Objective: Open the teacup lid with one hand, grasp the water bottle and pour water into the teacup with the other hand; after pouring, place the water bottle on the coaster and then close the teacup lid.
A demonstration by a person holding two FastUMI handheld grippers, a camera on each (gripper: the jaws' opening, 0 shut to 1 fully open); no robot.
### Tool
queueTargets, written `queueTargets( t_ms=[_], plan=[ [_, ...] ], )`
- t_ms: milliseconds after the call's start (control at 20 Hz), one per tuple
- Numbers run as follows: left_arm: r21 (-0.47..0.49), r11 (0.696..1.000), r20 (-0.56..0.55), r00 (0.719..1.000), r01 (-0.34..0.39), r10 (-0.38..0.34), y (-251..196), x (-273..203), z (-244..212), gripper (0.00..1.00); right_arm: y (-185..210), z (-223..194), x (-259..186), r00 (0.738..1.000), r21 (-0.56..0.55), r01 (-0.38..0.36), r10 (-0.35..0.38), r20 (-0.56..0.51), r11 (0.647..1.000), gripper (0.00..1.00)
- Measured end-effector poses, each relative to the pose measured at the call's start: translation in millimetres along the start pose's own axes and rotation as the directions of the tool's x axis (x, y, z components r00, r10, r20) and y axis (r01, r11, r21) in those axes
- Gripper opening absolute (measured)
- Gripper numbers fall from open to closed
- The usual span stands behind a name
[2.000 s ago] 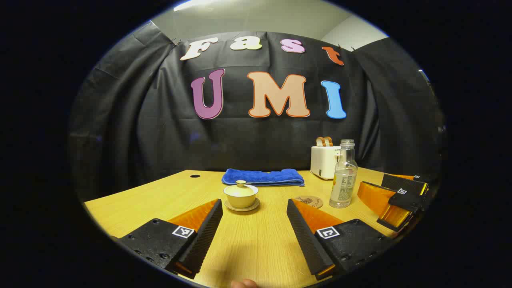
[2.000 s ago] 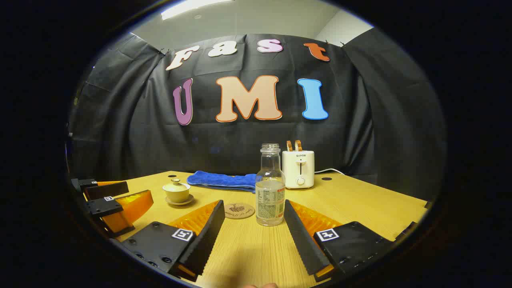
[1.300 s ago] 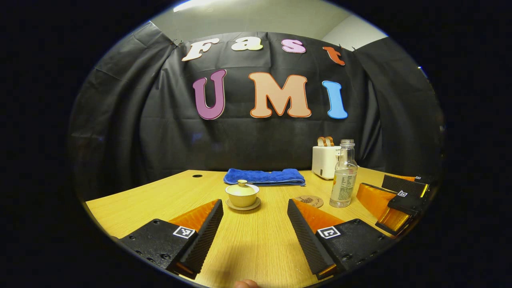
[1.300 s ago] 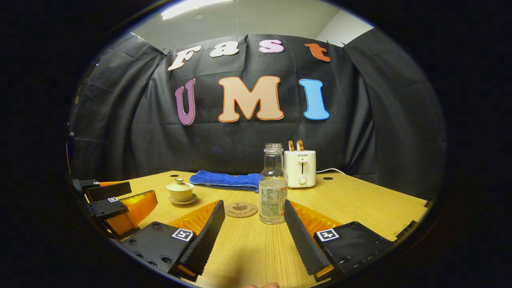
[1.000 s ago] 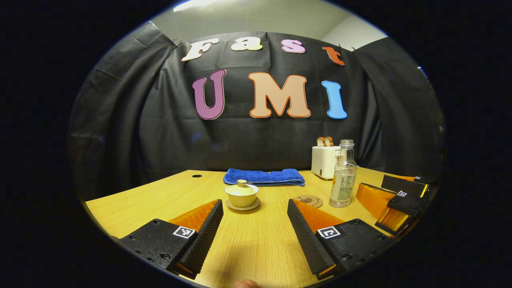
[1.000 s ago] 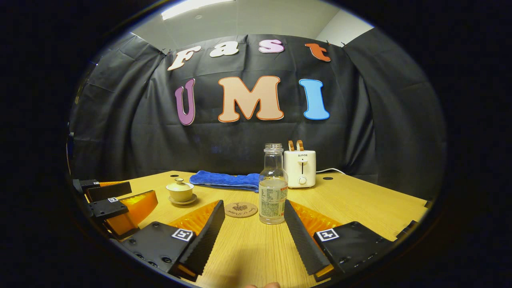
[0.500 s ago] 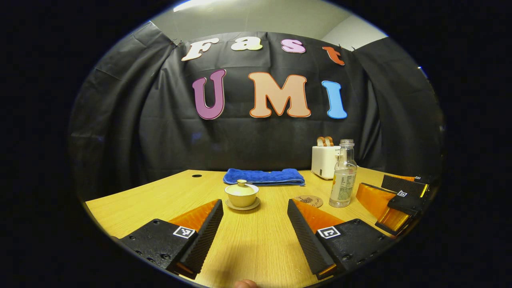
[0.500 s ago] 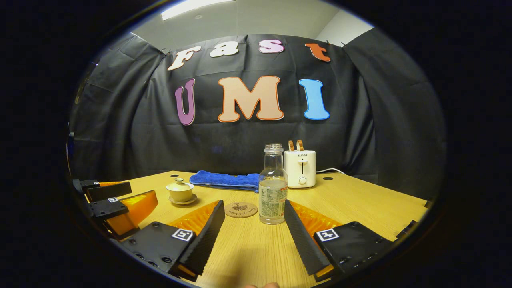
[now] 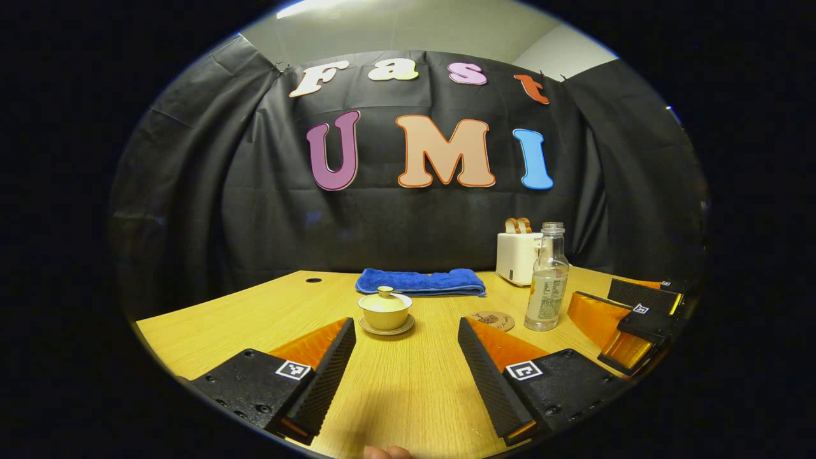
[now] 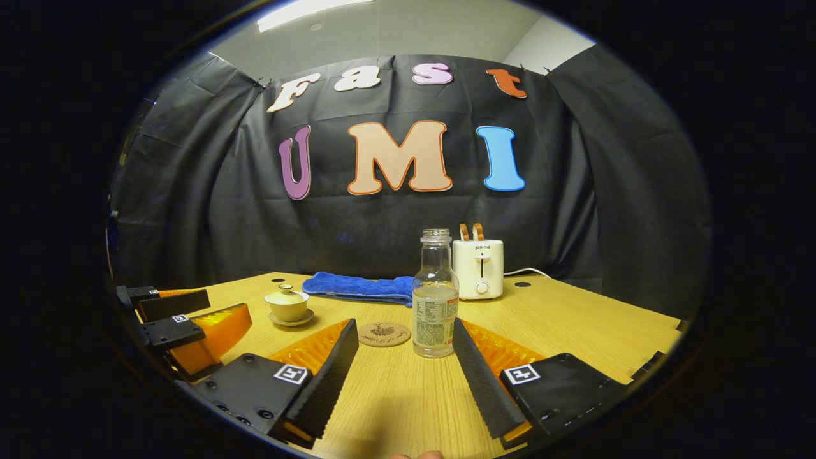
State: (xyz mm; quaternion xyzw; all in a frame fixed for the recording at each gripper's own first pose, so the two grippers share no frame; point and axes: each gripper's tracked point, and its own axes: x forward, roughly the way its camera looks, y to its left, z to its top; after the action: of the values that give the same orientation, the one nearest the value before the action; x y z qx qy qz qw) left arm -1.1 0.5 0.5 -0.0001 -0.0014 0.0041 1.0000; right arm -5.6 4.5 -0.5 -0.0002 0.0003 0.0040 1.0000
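Note:
A cream teacup [image 9: 384, 314] with its lid [image 9: 385, 295] on sits on a saucer, straight ahead of my open left gripper [image 9: 406, 335], which holds nothing. The teacup [image 10: 287, 307] also shows at the left in the right gripper view. A clear water bottle [image 10: 435, 296], uncapped and part full, stands upright just beyond the tips of my open right gripper [image 10: 403, 338]. Left of the bottle lies a round cork coaster [image 10: 382, 334]. In the left gripper view the bottle [image 9: 547, 280] and coaster [image 9: 492, 320] stand to the right, with the right gripper [image 9: 628, 315] beyond them.
A folded blue towel [image 9: 419, 281] lies at the back of the wooden table [image 9: 408, 389]. A white toaster [image 10: 477, 268] holding toast stands behind the bottle, its cord running right. The left gripper [image 10: 175, 322] shows at the left edge of the right gripper view.
Two seconds ago both views shifted slightly as the grippers drew back a little. Over the last second nothing has visibly moved.

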Motion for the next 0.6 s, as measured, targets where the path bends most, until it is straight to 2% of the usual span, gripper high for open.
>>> queueTargets(
  t_ms=[300,600],
  plan=[
    [0.009,1.000,-0.003,1.000,0.009,-0.009,6.7,42.4,-1.3,0.94,-2.2,-0.2,2.0,1.000,0.001,-0.015,0.015,-0.004,1.000,0.94],
    [0.002,1.000,-0.102,0.995,0.007,-0.007,25.1,114.0,-17.7,0.95,-30.6,-0.5,15.5,1.000,0.000,0.022,-0.022,-0.004,1.000,0.94]
  ],
)
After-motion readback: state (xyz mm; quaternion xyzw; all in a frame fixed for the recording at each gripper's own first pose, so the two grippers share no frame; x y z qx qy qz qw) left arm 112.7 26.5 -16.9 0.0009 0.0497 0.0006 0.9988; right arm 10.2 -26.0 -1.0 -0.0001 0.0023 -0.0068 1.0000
